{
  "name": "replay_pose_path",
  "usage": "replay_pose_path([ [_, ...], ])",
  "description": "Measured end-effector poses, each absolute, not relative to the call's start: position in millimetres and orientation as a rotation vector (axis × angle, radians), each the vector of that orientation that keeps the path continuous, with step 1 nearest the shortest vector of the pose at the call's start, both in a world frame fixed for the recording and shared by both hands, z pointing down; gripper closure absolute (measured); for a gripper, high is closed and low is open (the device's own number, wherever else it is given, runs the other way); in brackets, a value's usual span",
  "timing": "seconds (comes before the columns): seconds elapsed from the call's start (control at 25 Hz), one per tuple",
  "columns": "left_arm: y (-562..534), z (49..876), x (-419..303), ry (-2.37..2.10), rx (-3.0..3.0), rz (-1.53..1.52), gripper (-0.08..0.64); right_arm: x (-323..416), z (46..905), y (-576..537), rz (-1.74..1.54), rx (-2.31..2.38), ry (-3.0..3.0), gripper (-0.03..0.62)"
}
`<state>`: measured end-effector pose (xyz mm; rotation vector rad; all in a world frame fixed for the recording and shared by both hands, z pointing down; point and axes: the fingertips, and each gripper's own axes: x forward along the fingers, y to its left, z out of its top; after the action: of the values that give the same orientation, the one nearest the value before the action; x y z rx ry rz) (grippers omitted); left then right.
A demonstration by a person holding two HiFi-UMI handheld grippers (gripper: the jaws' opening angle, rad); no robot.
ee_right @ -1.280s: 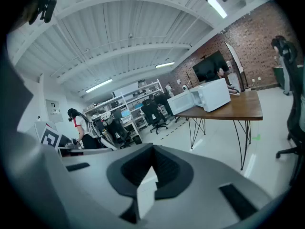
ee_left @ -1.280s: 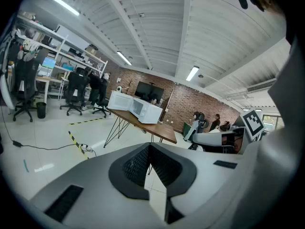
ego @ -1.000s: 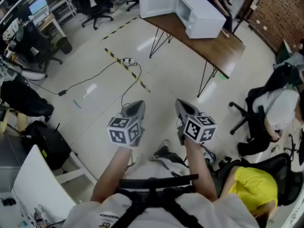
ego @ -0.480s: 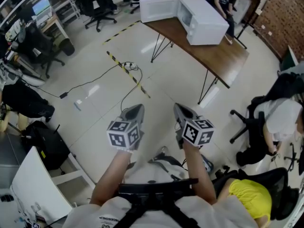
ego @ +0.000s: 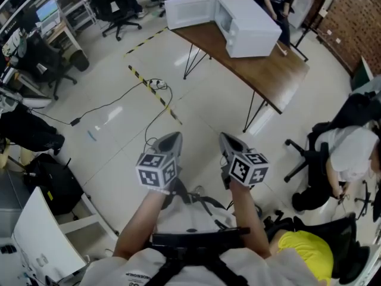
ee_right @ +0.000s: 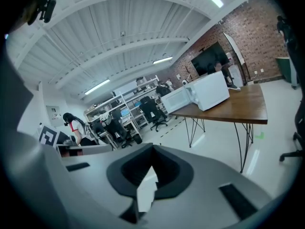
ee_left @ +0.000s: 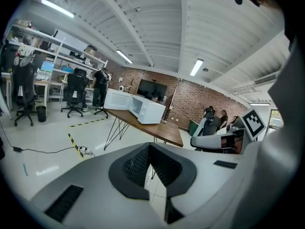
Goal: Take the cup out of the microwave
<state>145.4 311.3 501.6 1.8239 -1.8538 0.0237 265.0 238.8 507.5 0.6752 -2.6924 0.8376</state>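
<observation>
Head view: the left gripper (ego: 171, 139) and right gripper (ego: 228, 142) are held side by side over the pale floor (ego: 119, 70), each with its marker cube (ego: 158, 171) toward the person, both pointing at a brown table (ego: 262, 70) well ahead. On the table's far end stands the white microwave (ego: 247, 25), its door (ego: 189, 12) swung fully open to the left; the cup cannot be made out at this range (the cavity faces away from the camera). A strip of yellow-and-black tape (ego: 152, 88) and a dark cable (ego: 113, 103) lie on the floor between the grippers and the table; office chairs (ego: 116, 8) stand beyond. Left gripper view: the jaws are closed tip to tip with nothing between them, and the left gripper (ee_left: 149, 144) is aimed toward the microwave (ee_left: 147, 112) on the table (ee_left: 164, 131), still well apart from it; the door (ee_left: 116, 99) stands open at its left. Right gripper view: the jaws of the right gripper (ee_right: 153, 148) likewise meet at their tips and are empty; the microwave (ee_right: 212, 92) with its open door (ee_right: 175, 100) sits on the table (ee_right: 238, 111) in the distance, no cup discernible inside.
</observation>
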Motion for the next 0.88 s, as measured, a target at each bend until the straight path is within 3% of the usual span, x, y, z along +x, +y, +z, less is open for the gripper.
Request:
replay_pose_path([
  [0.44, 254, 517, 133, -1.828, 1.846, 0.020, 0.560, 257, 522, 189, 0.861, 0.723, -2.671, 0.589],
  [0.88, 158, 520, 69, -1.796, 1.923, 0.096, 0.560, 187, 533, 106, 0.871, 0.781, -2.595, 0.589],
])
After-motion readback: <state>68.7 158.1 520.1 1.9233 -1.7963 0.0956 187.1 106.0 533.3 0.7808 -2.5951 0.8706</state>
